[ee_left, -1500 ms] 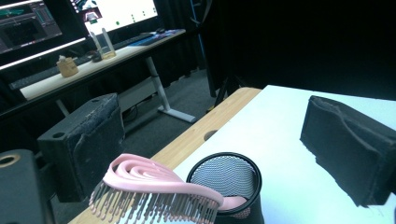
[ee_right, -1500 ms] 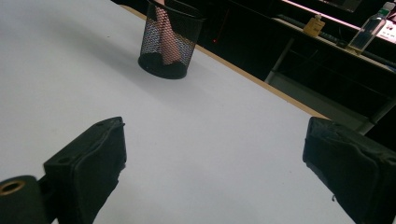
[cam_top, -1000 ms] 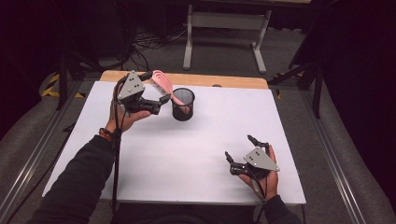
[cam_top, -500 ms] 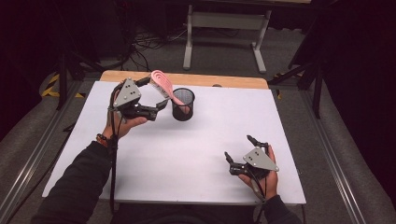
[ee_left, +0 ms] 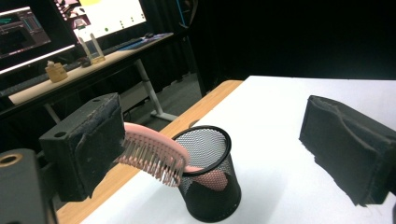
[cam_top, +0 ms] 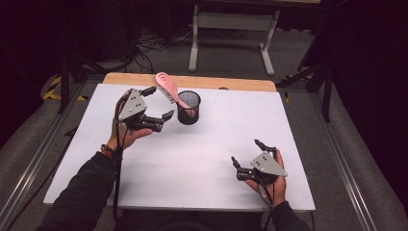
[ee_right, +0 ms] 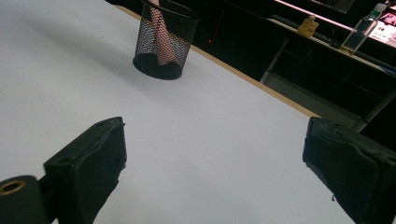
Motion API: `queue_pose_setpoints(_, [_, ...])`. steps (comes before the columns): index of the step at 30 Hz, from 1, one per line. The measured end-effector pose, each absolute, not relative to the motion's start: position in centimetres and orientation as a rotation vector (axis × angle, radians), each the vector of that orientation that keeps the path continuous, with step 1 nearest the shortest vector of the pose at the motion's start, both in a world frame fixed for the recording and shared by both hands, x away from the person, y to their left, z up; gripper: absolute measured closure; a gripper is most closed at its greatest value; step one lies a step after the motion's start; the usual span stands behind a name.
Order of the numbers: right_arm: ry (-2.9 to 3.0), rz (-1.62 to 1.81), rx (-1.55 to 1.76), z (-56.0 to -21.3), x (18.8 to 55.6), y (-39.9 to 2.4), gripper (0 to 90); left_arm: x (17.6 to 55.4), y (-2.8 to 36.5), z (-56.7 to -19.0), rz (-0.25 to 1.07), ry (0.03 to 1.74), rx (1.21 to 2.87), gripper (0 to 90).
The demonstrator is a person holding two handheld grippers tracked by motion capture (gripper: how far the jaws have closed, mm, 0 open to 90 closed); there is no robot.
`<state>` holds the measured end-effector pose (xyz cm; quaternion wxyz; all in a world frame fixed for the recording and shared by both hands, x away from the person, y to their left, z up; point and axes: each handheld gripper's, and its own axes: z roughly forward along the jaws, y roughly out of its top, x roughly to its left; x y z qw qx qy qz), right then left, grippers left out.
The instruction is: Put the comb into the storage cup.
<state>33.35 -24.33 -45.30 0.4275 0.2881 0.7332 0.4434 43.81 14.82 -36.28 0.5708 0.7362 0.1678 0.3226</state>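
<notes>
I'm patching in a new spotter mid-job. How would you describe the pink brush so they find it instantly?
Start at the white table and go to its far edge, where a black mesh cup stands. The pink brush sits handle-down in that cup, its bristled head leaning out over the rim toward the left gripper. It is the only pink thing on the table.

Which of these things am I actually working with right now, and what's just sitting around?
In the job:
pink hairbrush, handle down in the cup
black mesh cup
left hand-held gripper, open beside the brush

Just lying about:
bottles on the far desk
monitors
right hand-held gripper, open, idle on the white table
</notes>
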Motion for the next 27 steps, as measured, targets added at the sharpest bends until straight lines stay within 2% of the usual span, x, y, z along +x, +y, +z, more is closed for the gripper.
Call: queue_pose_setpoints(27, [1.831,1.104,0.712,-45.3,33.3,-24.3,7.0,41.0,14.8,-37.4,0.733,0.332,1.72,7.5])
